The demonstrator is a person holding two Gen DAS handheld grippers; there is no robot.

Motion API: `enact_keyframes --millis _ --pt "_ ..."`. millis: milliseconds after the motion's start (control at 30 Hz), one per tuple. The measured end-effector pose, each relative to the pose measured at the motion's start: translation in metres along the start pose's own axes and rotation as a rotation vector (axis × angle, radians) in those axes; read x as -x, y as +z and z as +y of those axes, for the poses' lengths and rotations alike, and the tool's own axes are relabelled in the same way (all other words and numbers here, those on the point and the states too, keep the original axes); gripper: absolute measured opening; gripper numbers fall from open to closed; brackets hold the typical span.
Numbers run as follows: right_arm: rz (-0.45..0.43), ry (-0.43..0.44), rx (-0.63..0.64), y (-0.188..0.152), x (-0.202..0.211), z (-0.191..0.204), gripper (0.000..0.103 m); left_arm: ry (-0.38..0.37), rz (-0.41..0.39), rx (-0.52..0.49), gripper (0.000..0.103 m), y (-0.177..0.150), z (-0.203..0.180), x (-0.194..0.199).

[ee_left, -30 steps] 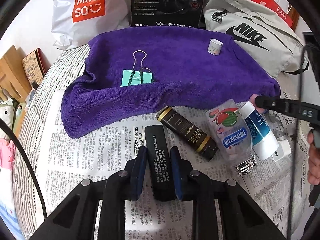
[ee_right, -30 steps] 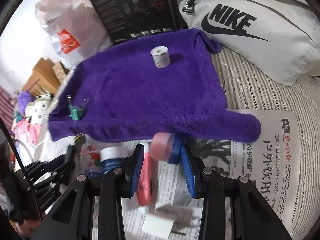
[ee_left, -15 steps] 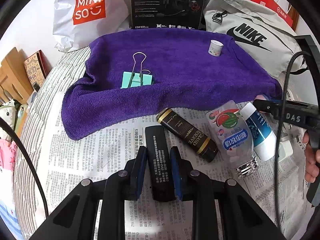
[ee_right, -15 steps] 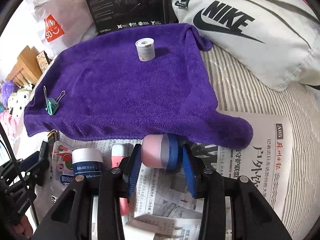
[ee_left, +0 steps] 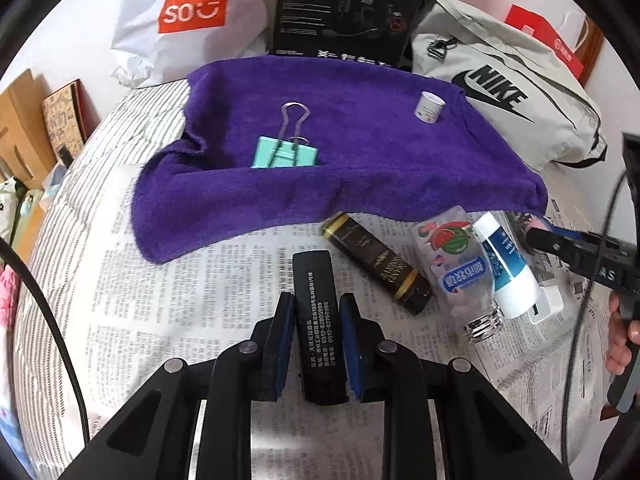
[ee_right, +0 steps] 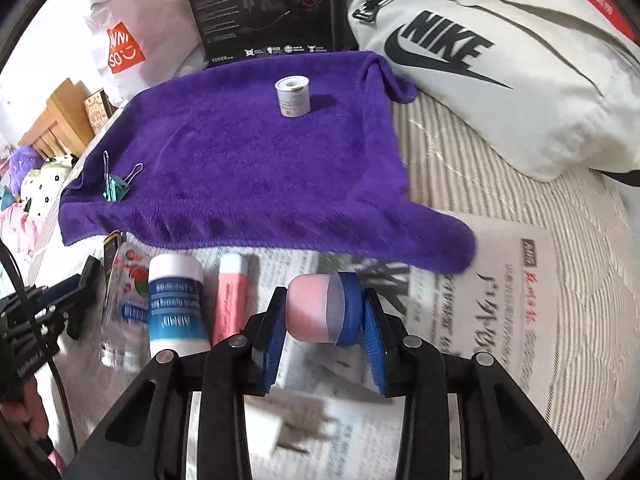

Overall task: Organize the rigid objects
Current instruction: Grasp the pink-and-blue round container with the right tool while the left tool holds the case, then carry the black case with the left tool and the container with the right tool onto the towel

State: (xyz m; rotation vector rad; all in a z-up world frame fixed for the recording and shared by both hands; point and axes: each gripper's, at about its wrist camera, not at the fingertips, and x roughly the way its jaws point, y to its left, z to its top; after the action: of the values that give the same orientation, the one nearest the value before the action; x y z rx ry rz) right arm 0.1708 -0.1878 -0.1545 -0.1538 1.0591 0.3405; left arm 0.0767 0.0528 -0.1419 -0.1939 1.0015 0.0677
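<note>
My left gripper (ee_left: 316, 300) is shut on a black bar (ee_left: 312, 272) that lies lengthwise on the newspaper (ee_left: 180, 300). My right gripper (ee_right: 325, 296) has its jaws closing, pads pressed on a pink jar with a blue lid (ee_right: 316, 308), held sideways just above the newspaper. Ahead lies a purple towel (ee_right: 248, 168) with a teal binder clip (ee_left: 286, 152) and a small white roll (ee_right: 293, 98) on it. In a row on the paper lie a black-and-gold tube (ee_left: 378, 266), a clear bottle (ee_left: 456, 268), a white-and-blue tube (ee_right: 176, 304) and a pink tube (ee_right: 232, 300).
A white plug (ee_right: 292, 428) lies under the right gripper. Behind the towel stand a white Miniso bag (ee_left: 188, 12), a black box (ee_left: 348, 4) and a grey Nike bag (ee_right: 500, 64). The striped bedding drops off at the left toward wooden furniture (ee_left: 16, 128).
The right gripper has shifted rightward off the pink tube, and the jar now sits deeper between its pads. The left gripper and the black bar have stayed in place.
</note>
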Motion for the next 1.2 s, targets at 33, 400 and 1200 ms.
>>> enact_keyframes --millis 33,400,1200 --pt "-0.002 0.006 -0.002 -0.002 0.003 -0.003 0.036 -0.009 0.000 0.009 0.022 0.001 0.002 0.002" --pt "-0.027 0.067 0.018 0.001 0.021 -0.014 0.036 -0.019 -0.012 0.017 0.021 0.024 0.004 0.014" --pt "0.009 0.103 0.047 -0.004 0.012 -0.003 0.036 -0.111 -0.038 0.093 0.017 0.017 0.025 0.028"
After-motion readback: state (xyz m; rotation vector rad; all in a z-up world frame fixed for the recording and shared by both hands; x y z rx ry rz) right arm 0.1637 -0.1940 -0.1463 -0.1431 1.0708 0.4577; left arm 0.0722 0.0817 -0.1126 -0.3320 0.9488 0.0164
